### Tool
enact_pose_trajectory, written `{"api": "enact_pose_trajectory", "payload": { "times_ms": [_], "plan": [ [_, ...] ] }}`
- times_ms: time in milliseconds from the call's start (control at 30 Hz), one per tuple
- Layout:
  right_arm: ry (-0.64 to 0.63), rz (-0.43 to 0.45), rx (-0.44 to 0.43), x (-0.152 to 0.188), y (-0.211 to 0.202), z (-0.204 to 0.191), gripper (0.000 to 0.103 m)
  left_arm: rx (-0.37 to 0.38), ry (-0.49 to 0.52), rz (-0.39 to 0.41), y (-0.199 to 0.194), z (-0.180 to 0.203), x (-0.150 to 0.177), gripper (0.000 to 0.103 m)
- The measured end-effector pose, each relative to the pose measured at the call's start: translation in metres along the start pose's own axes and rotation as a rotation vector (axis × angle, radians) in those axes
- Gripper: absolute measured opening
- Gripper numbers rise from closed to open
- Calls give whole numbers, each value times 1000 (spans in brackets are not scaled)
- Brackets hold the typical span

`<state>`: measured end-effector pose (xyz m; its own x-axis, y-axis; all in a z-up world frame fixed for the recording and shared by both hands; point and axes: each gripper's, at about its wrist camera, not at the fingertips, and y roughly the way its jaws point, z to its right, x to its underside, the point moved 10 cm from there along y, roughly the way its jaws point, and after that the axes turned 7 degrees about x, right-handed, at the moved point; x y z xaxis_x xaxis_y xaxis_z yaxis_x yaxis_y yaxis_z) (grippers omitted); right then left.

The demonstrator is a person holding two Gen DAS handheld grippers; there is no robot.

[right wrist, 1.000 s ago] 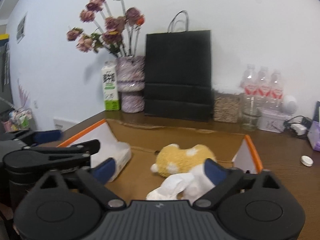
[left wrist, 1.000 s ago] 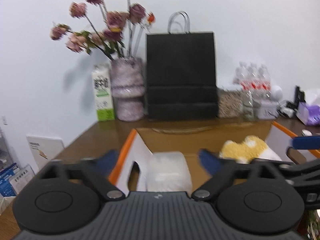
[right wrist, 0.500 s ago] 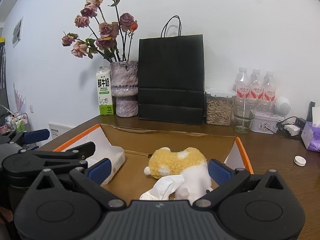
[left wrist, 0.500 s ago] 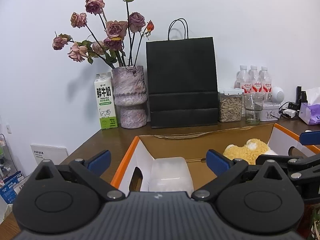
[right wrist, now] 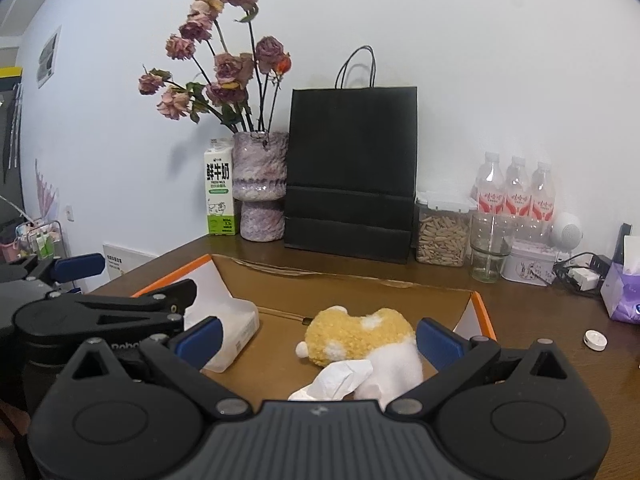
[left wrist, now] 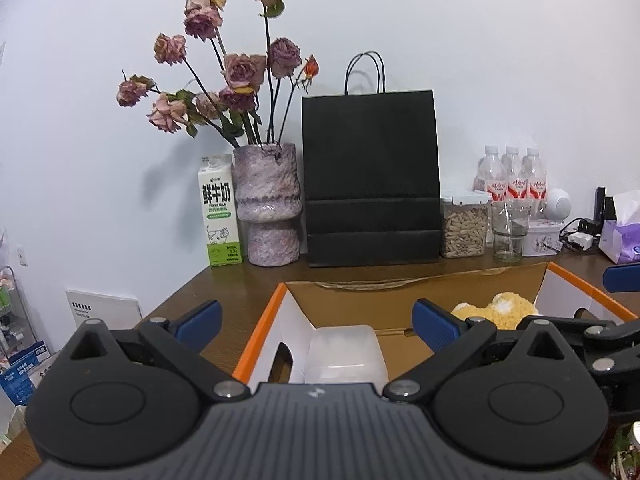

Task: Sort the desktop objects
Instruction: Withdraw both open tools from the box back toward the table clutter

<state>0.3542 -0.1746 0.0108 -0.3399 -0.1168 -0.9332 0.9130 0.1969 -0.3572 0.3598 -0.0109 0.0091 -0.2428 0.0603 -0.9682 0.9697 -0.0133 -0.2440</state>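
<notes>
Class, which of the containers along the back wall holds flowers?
The mottled purple vase, between the milk carton and black paper bag; only it holds dried roses.

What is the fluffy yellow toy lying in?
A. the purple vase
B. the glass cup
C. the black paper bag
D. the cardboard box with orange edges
D: the yellow plush toy lies on the brown floor of the open cardboard box, next to a crumpled white tissue; the black paper bag stands behind the box, by the wall.
</notes>
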Motion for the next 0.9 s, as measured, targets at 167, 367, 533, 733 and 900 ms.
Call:
{"api": "enact_pose_trajectory", "payload": {
  "times_ms": [167, 367, 533, 733, 900],
  "plan": [
    [1, 12, -6, -2, -16, 1, 103, -2, -5, 19, -17, -4, -6, 103],
    [7, 16, 5, -3, -38, 6, 103, -11, 1, 29, -41, -8, -12, 103],
    [12, 29, 23, -2, -60, 13, 103, -16, 5, 47, -63, -12, -18, 103],
    [27, 20, 48, 8, -84, 24, 103, -25, 8, 46, -82, -20, -19, 103],
    [32, -7, 63, 24, -97, 31, 103, -33, 4, 33, -92, -30, -13, 103]
  ]
}}
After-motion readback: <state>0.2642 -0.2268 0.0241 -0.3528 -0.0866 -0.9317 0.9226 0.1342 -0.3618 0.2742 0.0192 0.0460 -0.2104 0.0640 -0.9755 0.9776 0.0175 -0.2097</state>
